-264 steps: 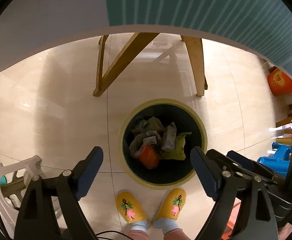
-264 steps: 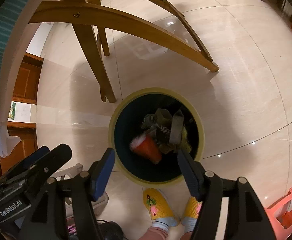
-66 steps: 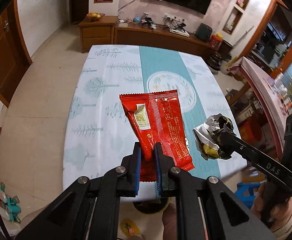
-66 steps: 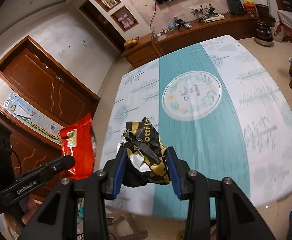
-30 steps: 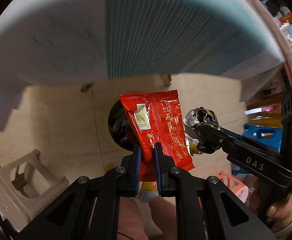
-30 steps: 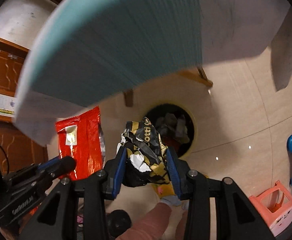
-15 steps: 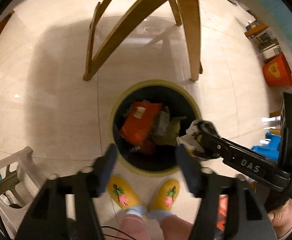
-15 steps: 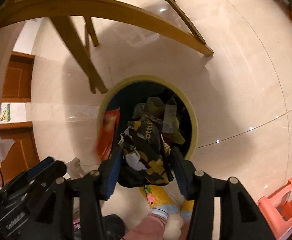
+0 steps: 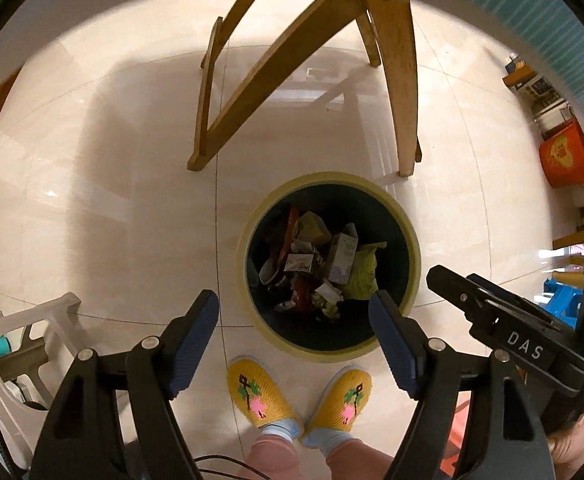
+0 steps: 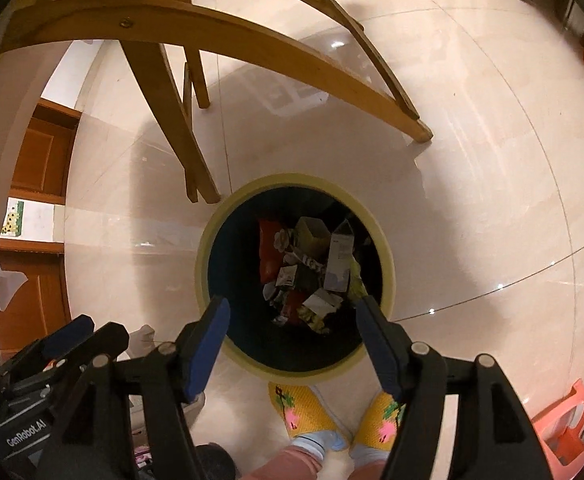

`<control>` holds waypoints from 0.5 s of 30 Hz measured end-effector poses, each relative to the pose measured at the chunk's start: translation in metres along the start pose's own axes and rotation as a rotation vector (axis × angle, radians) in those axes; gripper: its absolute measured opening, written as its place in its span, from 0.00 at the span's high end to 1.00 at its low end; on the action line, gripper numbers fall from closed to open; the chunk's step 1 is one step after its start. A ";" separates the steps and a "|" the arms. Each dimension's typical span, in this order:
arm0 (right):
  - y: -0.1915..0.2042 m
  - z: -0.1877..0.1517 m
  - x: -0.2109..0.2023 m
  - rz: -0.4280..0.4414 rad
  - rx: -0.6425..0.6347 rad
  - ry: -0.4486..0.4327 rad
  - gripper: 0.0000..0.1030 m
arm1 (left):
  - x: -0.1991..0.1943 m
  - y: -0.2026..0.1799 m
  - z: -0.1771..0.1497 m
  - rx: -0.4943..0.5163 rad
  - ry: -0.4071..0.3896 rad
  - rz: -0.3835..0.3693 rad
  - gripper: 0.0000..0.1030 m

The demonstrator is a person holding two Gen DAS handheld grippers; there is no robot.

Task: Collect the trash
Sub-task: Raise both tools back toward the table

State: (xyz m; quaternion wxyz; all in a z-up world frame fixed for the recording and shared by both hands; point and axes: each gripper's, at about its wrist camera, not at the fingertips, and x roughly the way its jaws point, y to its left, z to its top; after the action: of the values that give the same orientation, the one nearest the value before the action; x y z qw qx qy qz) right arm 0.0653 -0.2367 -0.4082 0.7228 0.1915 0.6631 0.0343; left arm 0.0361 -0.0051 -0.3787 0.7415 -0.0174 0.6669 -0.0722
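Note:
A round dark trash bin with a yellow rim [image 9: 410, 236] [image 10: 388, 256] stands on the floor below both grippers, filled with several wrappers and cartons. The red snack bag [image 10: 267, 252] [image 9: 287, 228] lies against its left inner wall. The black and gold wrapper [image 10: 316, 322] lies near the front of the pile. My left gripper [image 9: 294, 314] is open and empty above the bin's near edge. My right gripper [image 10: 292, 322] is open and empty over the bin; it also shows at the right of the left wrist view [image 9: 492, 312].
Wooden table legs [image 9: 396, 92] [image 10: 163, 92] stand just behind the bin. The person's yellow slippers [image 9: 263, 392] are at the bin's near side. A white stool [image 9: 19, 344] is at left, an orange bucket [image 9: 564, 156] and a pink stool [image 10: 572, 428] at right.
Both grippers opened over the bin. The red bag and the black and gold wrapper fell in and now lie among the trash.

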 end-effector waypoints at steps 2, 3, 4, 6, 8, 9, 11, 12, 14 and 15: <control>0.002 0.001 -0.007 -0.007 -0.017 -0.010 0.35 | -0.009 -0.002 0.001 -0.001 -0.007 0.000 0.26; 0.003 0.001 -0.010 -0.012 -0.023 -0.015 0.35 | -0.014 -0.003 0.001 -0.001 -0.012 0.002 0.26; 0.005 0.002 -0.014 -0.015 -0.031 -0.023 0.35 | -0.019 -0.004 0.002 0.000 -0.016 0.003 0.26; 0.009 0.002 -0.025 -0.020 -0.046 -0.038 0.35 | -0.028 -0.006 0.003 0.001 -0.023 0.010 0.23; 0.013 0.002 -0.036 -0.028 -0.058 -0.050 0.35 | -0.041 -0.007 0.004 0.003 -0.037 0.010 0.19; 0.016 0.003 -0.043 -0.030 -0.064 -0.058 0.35 | -0.048 -0.007 0.004 0.005 -0.047 0.011 0.19; 0.021 0.002 -0.056 -0.034 -0.068 -0.069 0.35 | -0.064 -0.009 0.005 0.008 -0.055 0.012 0.19; 0.022 0.002 -0.062 -0.034 -0.068 -0.073 0.35 | -0.069 -0.009 0.005 0.008 -0.055 0.013 0.19; 0.027 0.001 -0.075 -0.034 -0.066 -0.078 0.35 | -0.084 -0.009 0.006 0.006 -0.061 0.012 0.19; 0.030 0.000 -0.083 -0.038 -0.066 -0.080 0.34 | -0.093 -0.008 0.007 0.004 -0.062 0.011 0.19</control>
State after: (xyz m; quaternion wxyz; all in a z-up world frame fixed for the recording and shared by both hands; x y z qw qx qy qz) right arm 0.0618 -0.2346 -0.3199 0.7552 0.1564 0.6357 0.0348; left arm 0.0330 -0.0018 -0.2853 0.7623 -0.0145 0.6433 -0.0691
